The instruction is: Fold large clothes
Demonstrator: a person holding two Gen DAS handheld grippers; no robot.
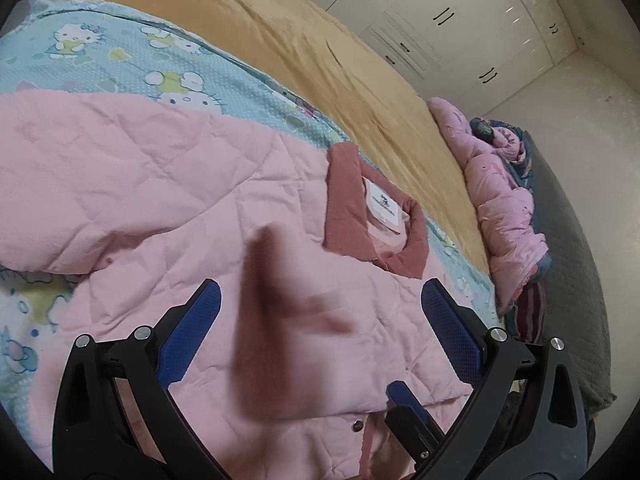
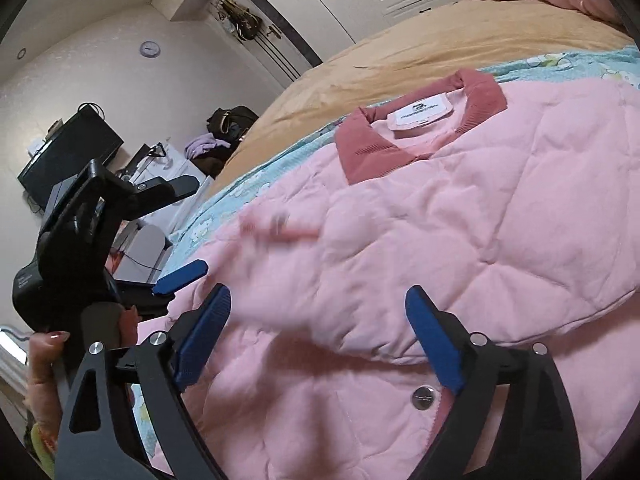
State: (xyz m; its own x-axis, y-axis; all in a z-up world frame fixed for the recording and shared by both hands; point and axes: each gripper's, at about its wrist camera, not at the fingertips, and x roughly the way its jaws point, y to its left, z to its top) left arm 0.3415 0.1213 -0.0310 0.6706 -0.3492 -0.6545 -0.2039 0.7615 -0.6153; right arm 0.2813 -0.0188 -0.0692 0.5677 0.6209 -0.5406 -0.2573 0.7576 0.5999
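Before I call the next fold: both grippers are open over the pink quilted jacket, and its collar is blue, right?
Not quite. The collar is dark rose, not blue, as the right wrist view shows. The left gripper and right gripper are both open over the pink quilted jacket.

My jacket (image 2: pixel 460 220) is pale pink with diamond quilting; its collar (image 2: pixel 400 136) is a darker dusty rose, ribbed, around a white label (image 2: pixel 422 114). The sheet (image 1: pixel 160 60) under it is light blue, printed with white cartoon cats. The blanket (image 1: pixel 300 52) beyond is plain tan. My grippers are black with blue pads (image 2: pixel 434 340).
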